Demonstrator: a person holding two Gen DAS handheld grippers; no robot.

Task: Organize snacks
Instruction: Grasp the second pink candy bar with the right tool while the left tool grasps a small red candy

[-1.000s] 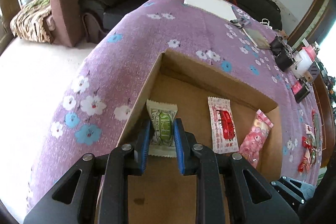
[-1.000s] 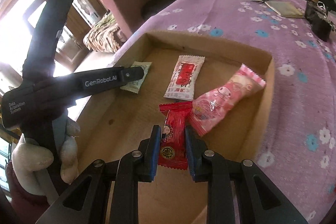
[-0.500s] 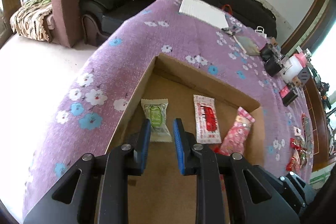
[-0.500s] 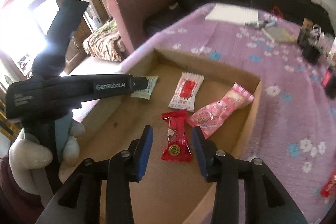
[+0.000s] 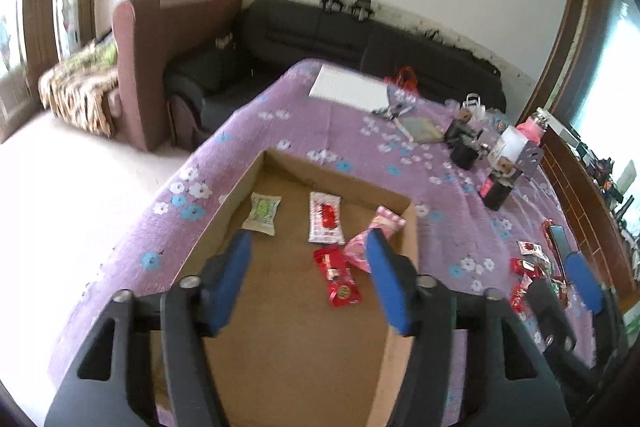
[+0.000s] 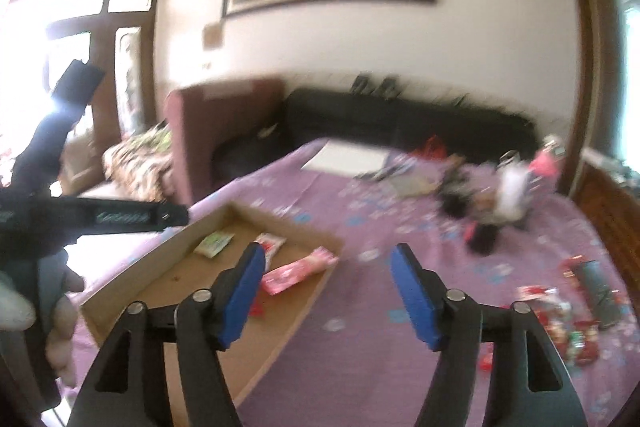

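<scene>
1. Snacks lie flat on the floor of a shallow cardboard box that sits on a purple flowered cloth: a green packet near the left wall, a white packet with red print in the middle, a pink packet slanting against the right wall, and a red packet nearer the camera, its upper end touching the pink one.
2. Left gripper hangs above the box with its blue pads apart and still spreading; nothing sits between them, and no pad touches a packet.
3. Right gripper is likewise released, its jaws widening and empty, held over the box's right wall and the cloth beside it; this view is blurred.
4. The box walls are low. The left wall runs close along the cloth's left edge, beyond which the surface drops to a pale floor.
5. The near half of the box floor is bare cardboard, giving open room in front of the red packet.
6. To the right of the box lies an open stretch of cloth, then a loose cluster of more red snacks near the right edge.
7. Farther back stand dark small items and a white bottle, with a white pad of paper at the far end, well apart from the box.
8. A hand grips the left tool's handle at the left of the right wrist view.
</scene>
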